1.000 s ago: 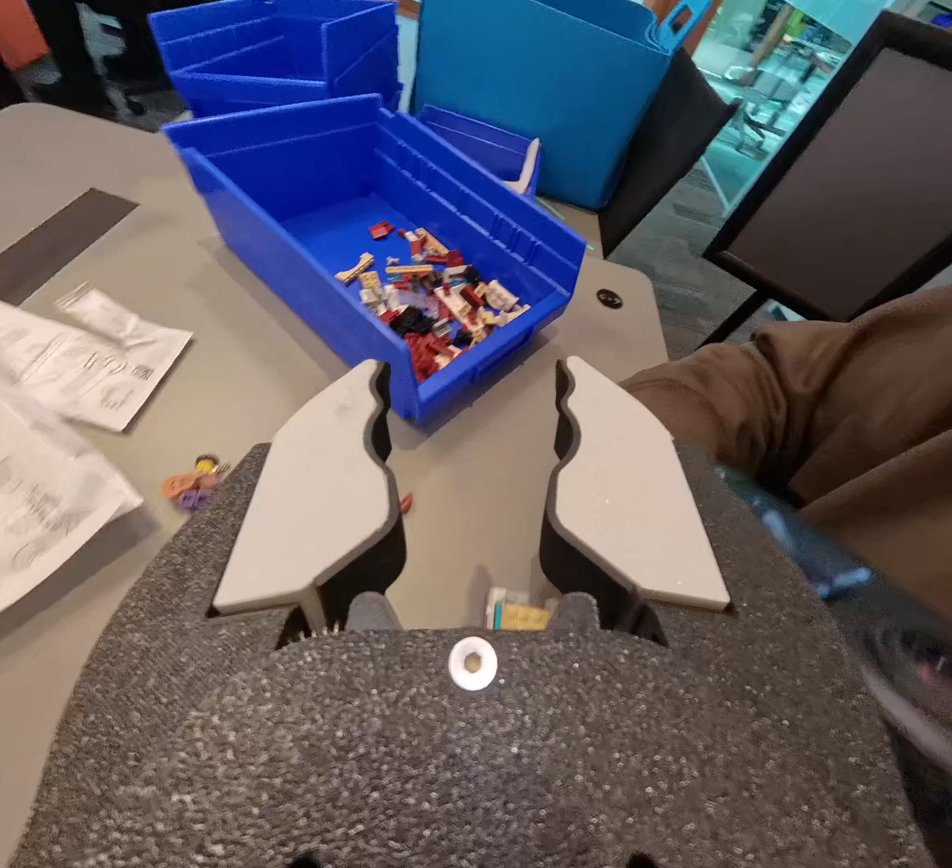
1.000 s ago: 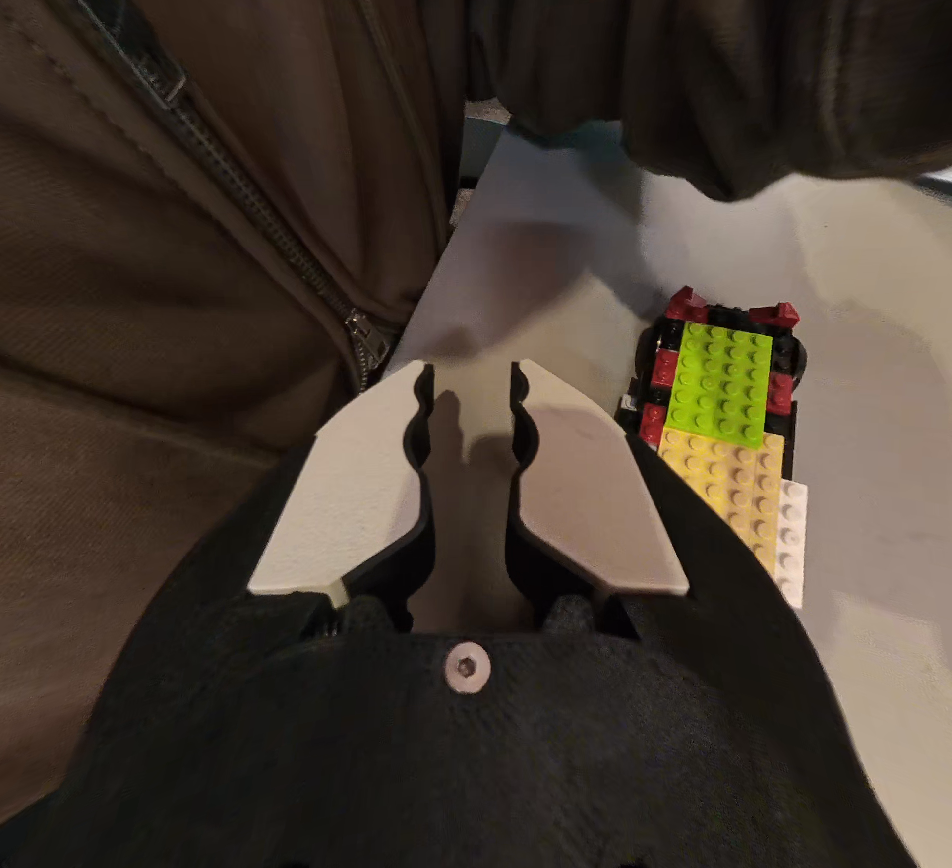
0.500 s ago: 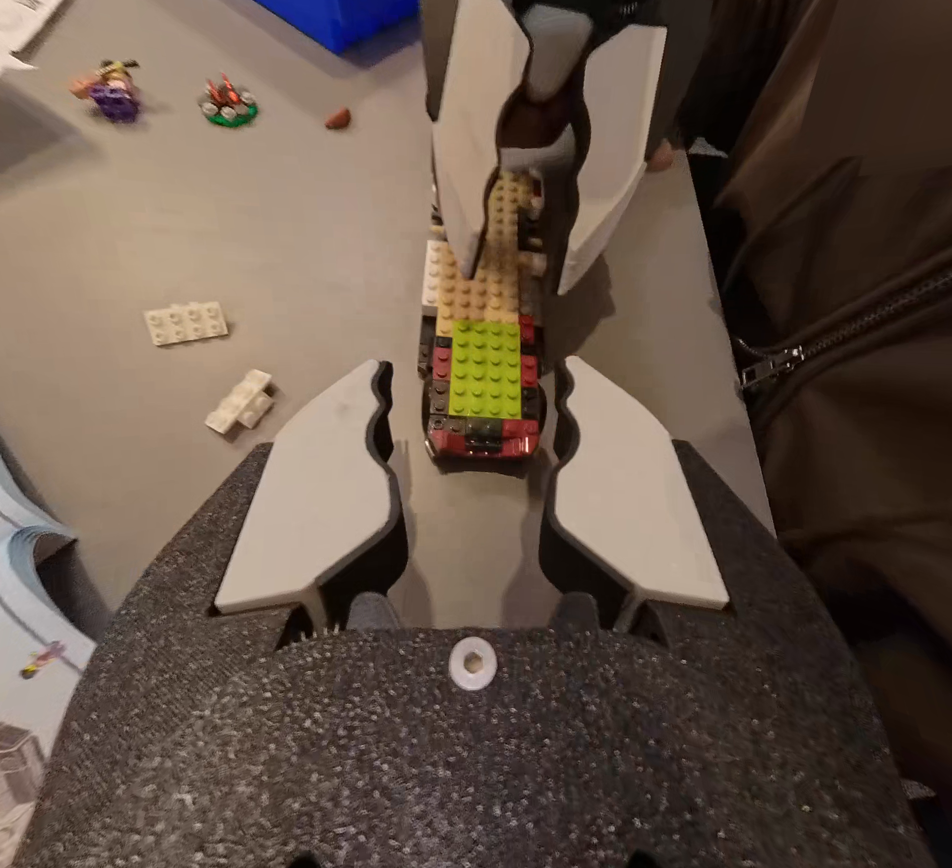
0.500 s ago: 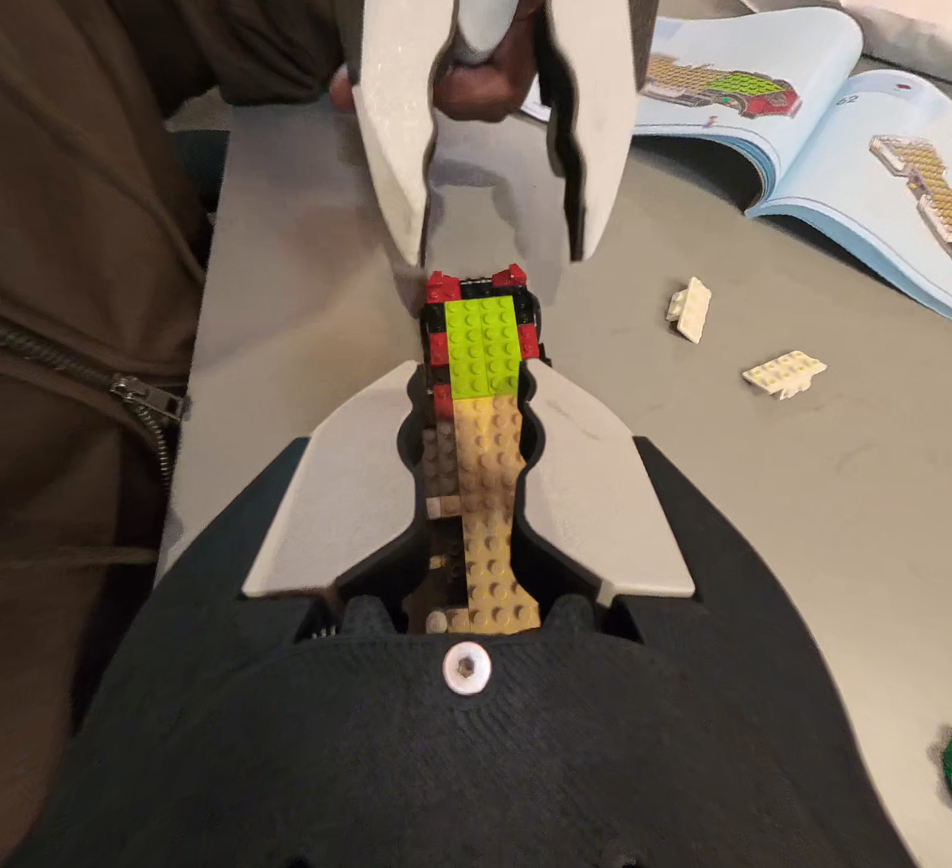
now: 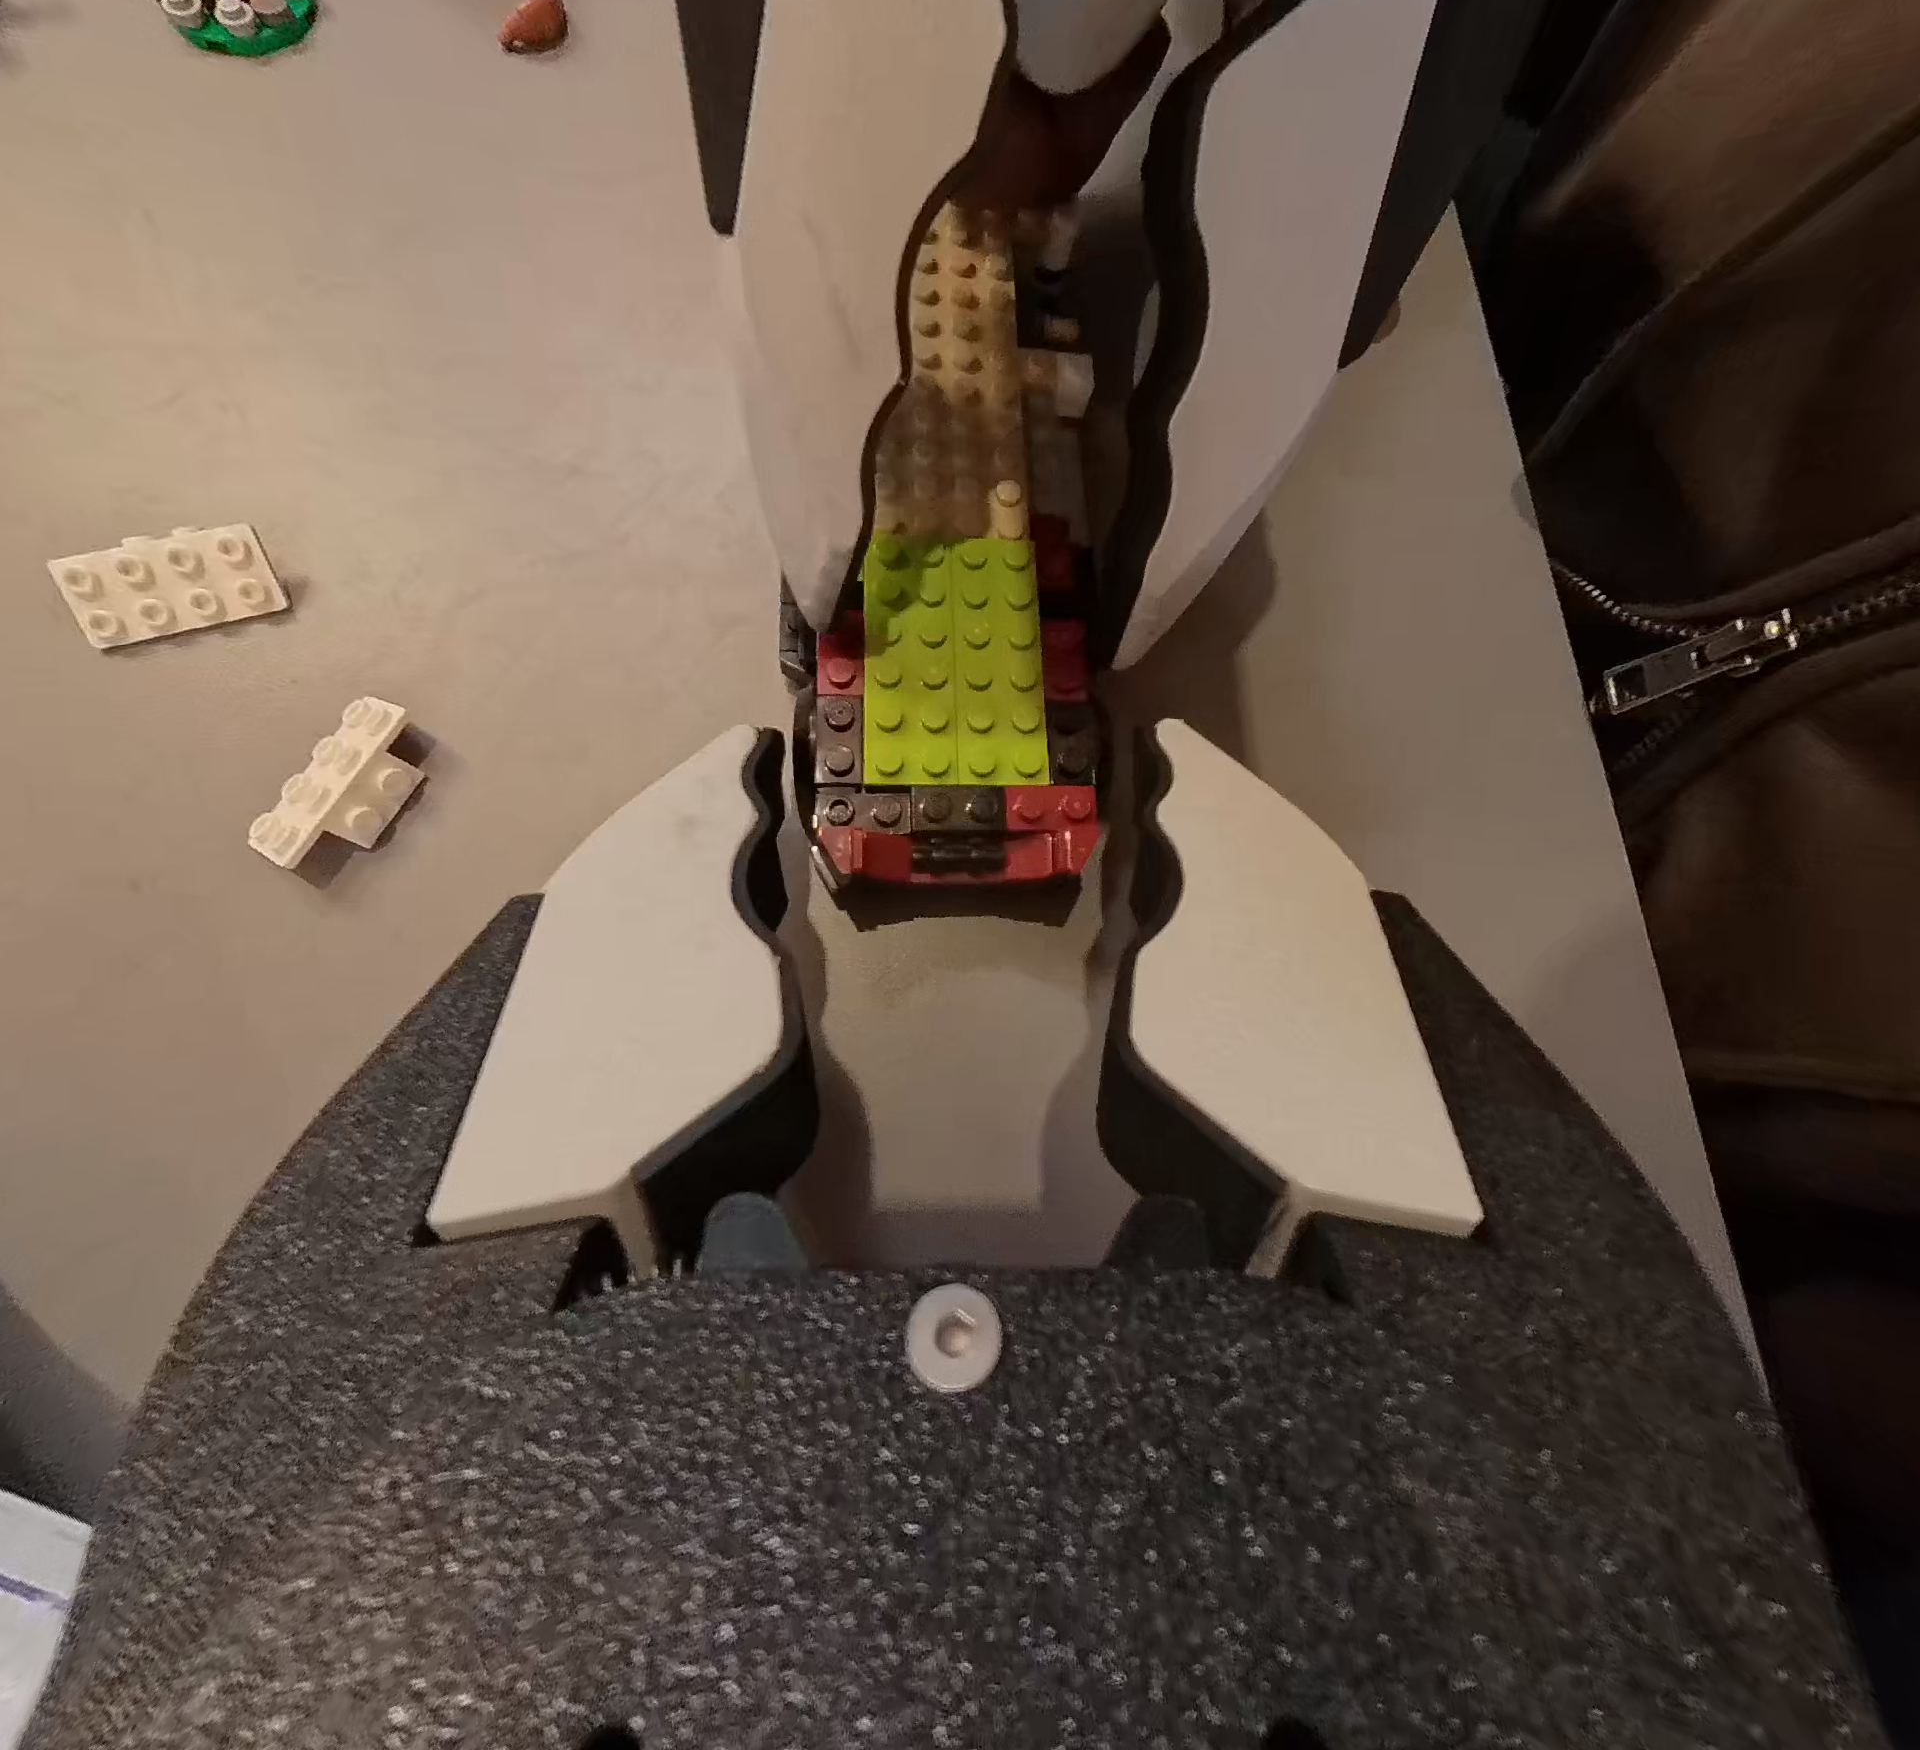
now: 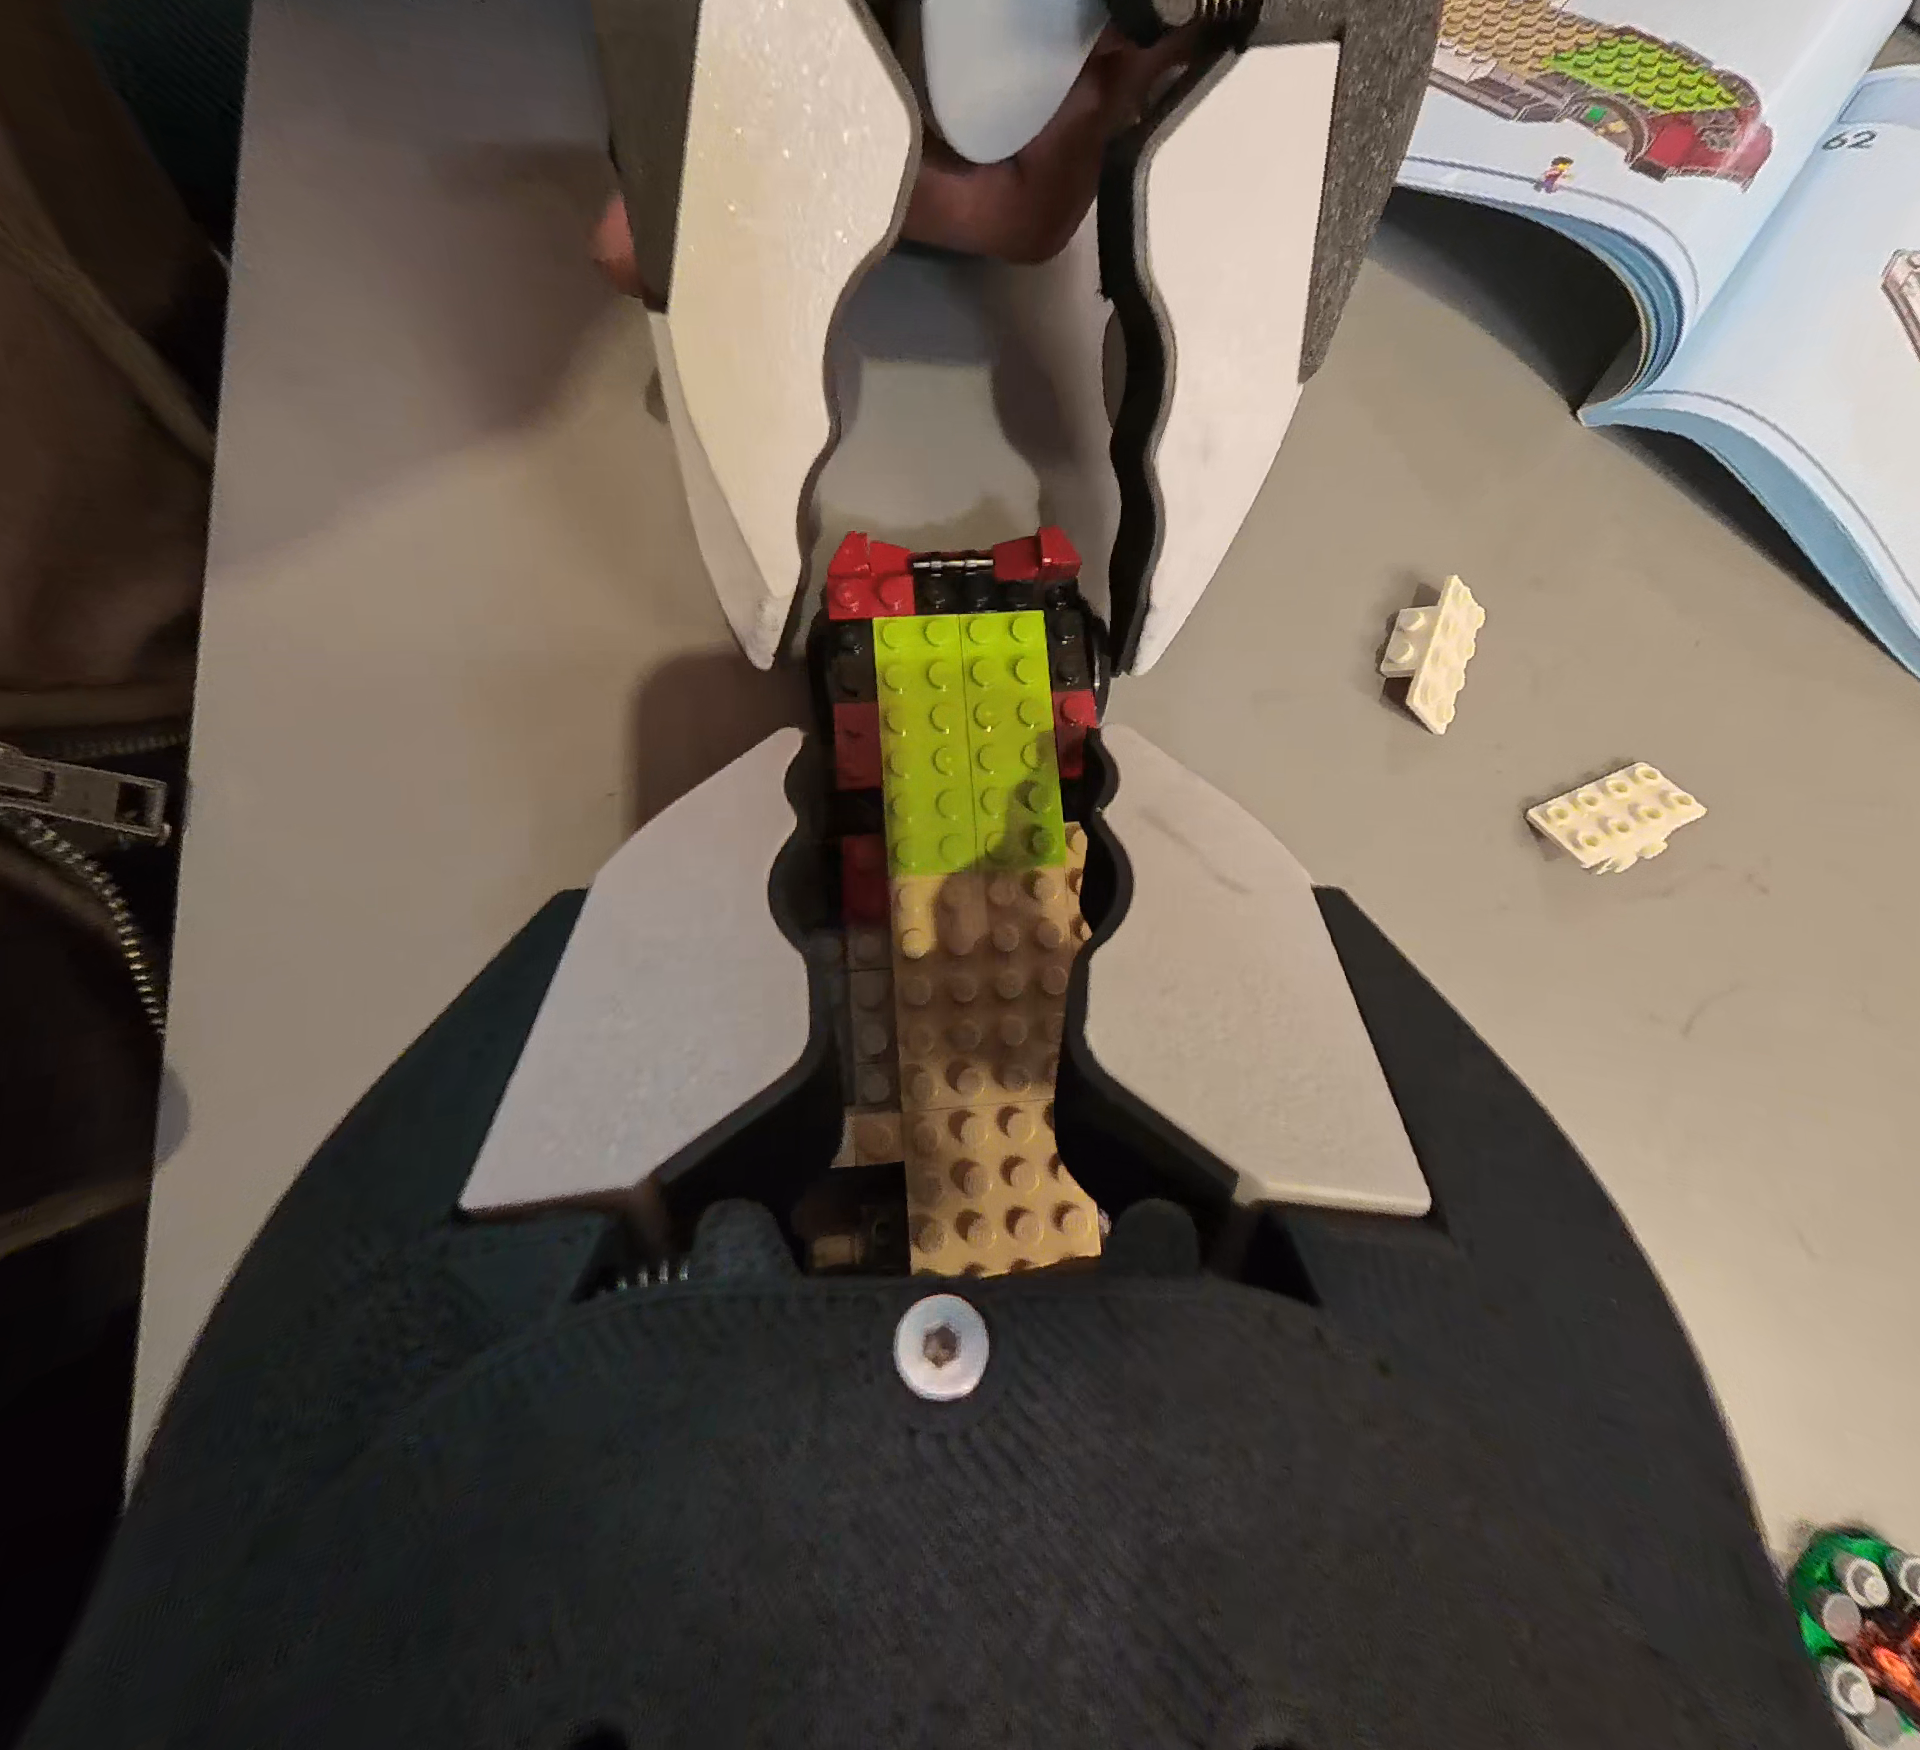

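My left hand-held gripper (image 5: pixel 961 744) stands wide, flanking the brick model's (image 5: pixel 951 682) red end without touching. My right hand-held gripper (image 6: pixel 951 750) is parted, straddling the tan end. I would centre both before any squeeze.

The left tool (image 5: pixel 951 765) and the right tool (image 6: pixel 945 765) are pointing straight at each other, tips nearly meeting, both angling down toward the counter (image 5: pixel 416 298). The left tool's jaws are standing wide, with clear gaps inside both fingers. The right tool's jaws are standing narrower, its fingers (image 6: pixel 717 921) lying close along a brick model (image 6: pixel 966 744); whether they are pressing is unclear. A hand (image 6: pixel 977 214) is gripping behind the left tool.
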Available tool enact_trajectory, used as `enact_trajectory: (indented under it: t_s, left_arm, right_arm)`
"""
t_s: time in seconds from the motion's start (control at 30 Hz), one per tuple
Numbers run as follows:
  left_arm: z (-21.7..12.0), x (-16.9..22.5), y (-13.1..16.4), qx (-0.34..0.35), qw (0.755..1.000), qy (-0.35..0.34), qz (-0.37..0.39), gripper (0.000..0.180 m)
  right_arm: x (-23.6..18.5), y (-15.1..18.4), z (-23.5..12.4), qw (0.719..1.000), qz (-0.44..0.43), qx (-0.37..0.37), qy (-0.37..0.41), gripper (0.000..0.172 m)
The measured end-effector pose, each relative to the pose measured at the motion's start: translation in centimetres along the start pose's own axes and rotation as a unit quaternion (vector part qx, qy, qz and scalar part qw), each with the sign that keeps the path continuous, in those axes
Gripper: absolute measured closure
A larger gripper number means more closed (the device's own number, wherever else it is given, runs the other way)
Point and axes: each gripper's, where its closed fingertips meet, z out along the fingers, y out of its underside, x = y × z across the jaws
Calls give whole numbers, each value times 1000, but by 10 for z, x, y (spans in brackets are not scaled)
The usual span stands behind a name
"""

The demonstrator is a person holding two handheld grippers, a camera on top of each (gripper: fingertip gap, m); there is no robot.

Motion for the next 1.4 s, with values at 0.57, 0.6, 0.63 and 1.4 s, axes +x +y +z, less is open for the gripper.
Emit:
enact_trajectory:
  t_s: [0.57,0.6,0.63,1.4]
  left_arm:
    - [4,-4,-1,-3,999,-34,40,121]
    - [4,-4,-2,-2,998,-35,42,121]
    - [3,-4,-2,-2,998,-37,46,121]
    - [-1,-3,-7,23,996,-52,76,128]
  right_arm:
    - [5,0,4,1000,-5,-7,5,122]
    - [5,0,5,1000,-4,-7,4,122]
    - [5,0,5,1000,-3,-8,3,122]
    - [5,0,7,999,-9,-27,-14,121]
